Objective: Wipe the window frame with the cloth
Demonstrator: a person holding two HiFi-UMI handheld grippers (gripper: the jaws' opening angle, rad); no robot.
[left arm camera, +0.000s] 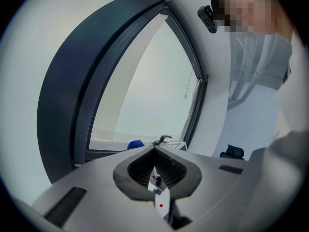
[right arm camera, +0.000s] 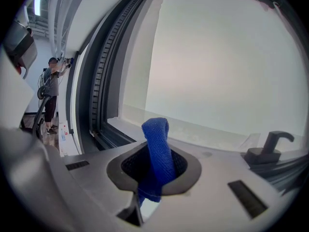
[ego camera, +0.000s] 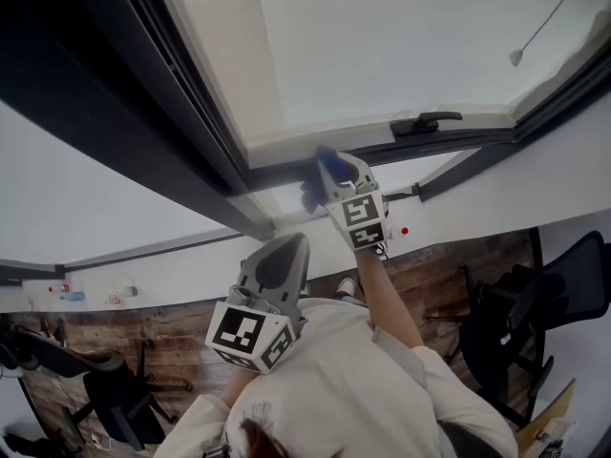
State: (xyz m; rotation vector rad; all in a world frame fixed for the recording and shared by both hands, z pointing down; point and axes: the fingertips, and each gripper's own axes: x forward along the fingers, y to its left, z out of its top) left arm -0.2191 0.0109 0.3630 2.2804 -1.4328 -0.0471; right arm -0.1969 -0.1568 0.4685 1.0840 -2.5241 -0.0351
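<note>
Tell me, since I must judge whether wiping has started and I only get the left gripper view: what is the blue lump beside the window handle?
Observer: It is the cloth, clamped between the right gripper's jaws in the right gripper view.
Operator: Is it at the frame?
Observer: In the head view the cloth sits at the window frame's dark bar, left of the handle; I cannot confirm contact.

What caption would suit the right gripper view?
Right gripper clamps a blue cloth, facing the window frame and its handle.
</note>
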